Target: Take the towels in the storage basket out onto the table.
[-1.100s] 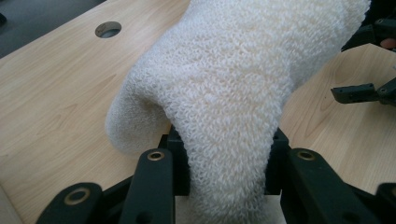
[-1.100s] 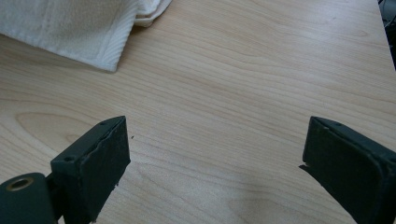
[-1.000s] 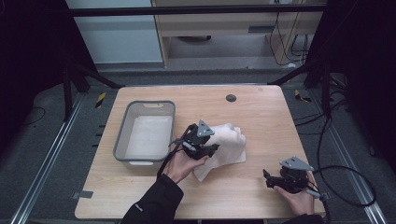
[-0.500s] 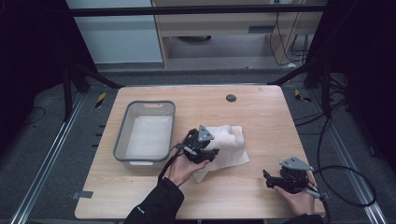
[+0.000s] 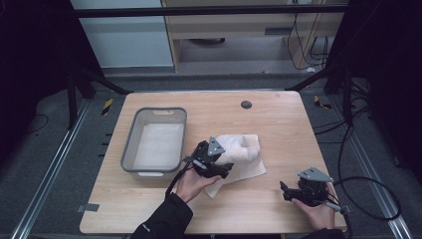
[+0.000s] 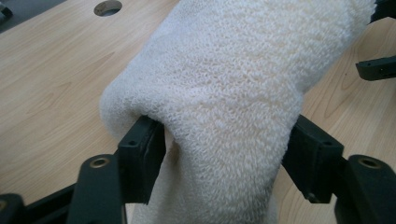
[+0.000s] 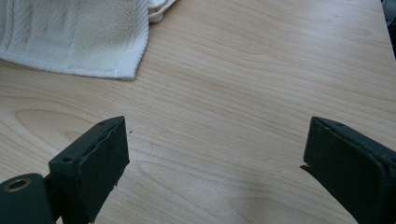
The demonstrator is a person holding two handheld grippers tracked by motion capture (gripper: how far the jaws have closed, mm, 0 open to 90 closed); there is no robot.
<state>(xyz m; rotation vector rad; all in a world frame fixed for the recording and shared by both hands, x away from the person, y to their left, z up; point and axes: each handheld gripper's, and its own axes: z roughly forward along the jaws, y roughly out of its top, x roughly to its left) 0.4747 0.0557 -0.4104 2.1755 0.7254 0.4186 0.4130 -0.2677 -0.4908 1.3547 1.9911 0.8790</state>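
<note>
Towel (image 5: 239,152), lying mid-frame on the worktop (image 5: 278,119), is clamped as a thick fold by the left gripper (image 5: 211,162), while the right gripper (image 5: 303,191), jaws wide and empty, is held lower right, its long axis pointing toward it.

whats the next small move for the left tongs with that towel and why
Probably carry it left, toward the grey bin. The left tongs already pinch a thick fold of the white towel, part still lying on the table, and the bin sits right beside them. The right tongs rest open, apart from the towel.
</note>
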